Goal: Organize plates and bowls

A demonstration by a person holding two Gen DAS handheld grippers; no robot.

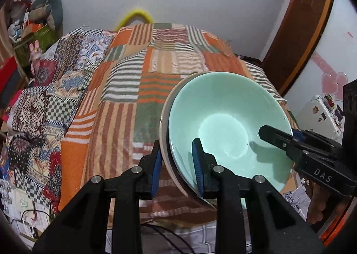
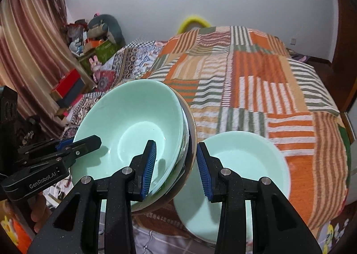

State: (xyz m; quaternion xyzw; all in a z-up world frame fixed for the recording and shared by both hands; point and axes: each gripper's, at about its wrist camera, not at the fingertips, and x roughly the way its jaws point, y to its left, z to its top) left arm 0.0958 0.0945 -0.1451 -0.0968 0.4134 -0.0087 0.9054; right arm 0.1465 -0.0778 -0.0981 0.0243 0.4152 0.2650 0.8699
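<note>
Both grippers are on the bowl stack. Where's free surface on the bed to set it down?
Free: the striped blanket beyond the lone green plate, out to the far edge and right side. Crowded: the near edge, with that plate under the right gripper beside the stack that the left gripper also grips.

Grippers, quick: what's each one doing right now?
Left gripper: closed on the rim of the stacked green bowls.
Right gripper: closed on the opposite rim of the same stack.
</note>
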